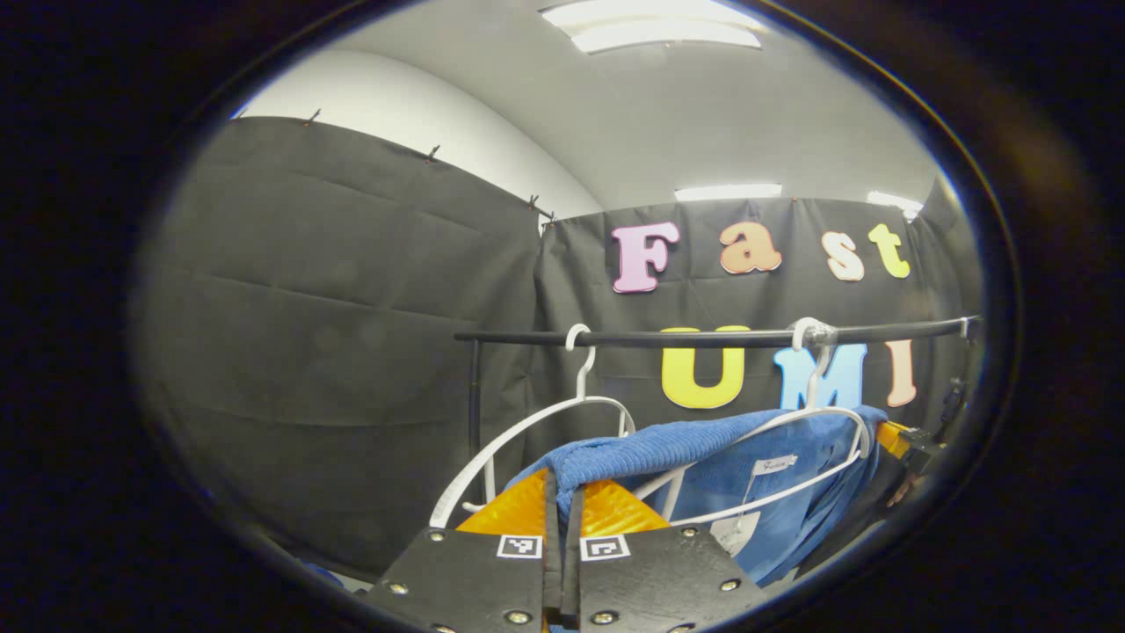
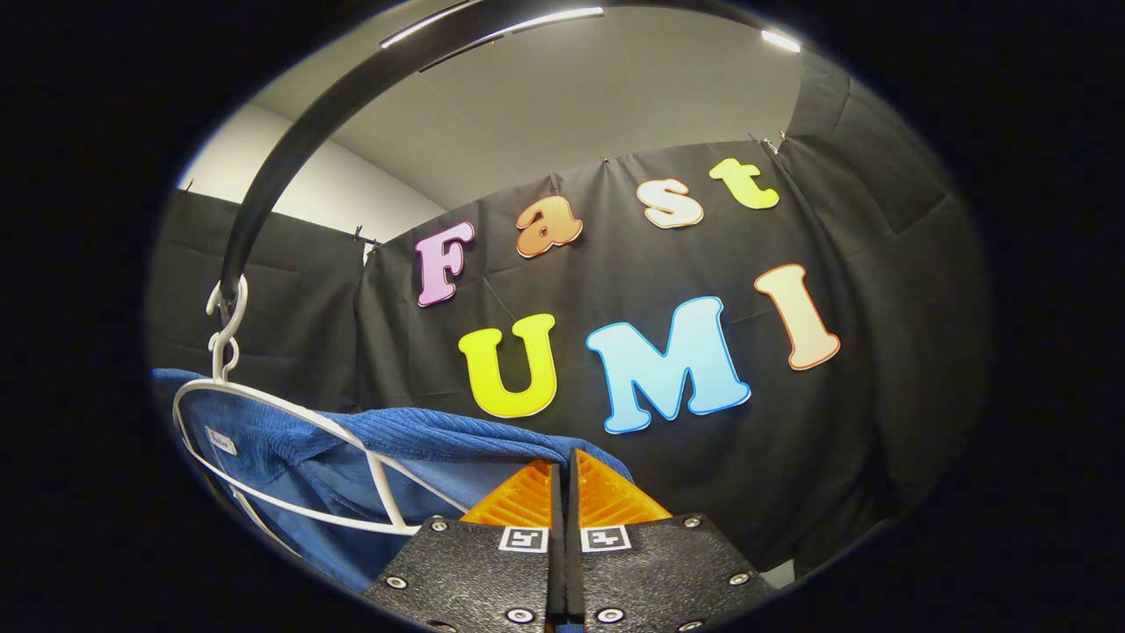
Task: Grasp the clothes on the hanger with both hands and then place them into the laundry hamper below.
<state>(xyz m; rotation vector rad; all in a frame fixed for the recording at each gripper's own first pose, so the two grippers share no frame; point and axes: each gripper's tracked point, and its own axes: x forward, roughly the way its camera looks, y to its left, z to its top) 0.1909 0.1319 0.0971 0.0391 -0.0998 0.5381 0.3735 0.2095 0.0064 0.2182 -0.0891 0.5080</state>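
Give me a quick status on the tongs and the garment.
Left tongs shut on blue garment. Right tongs shut on it too. Garment on white hanger, hooked on rail.

left hand-held gripper (image 1: 562,492) fingers pressed together, right hand-held gripper (image 2: 569,470) likewise, both raised

At six o'clock we see our left gripper (image 1: 563,492) with its fingers pressed together on the near shoulder of the blue corduroy garment (image 1: 703,457). The garment hangs on a white hanger (image 1: 813,413) at four o'clock, hooked over the black rail (image 1: 703,338). An empty white hanger (image 1: 527,431) hangs on the same rail toward seven o'clock.
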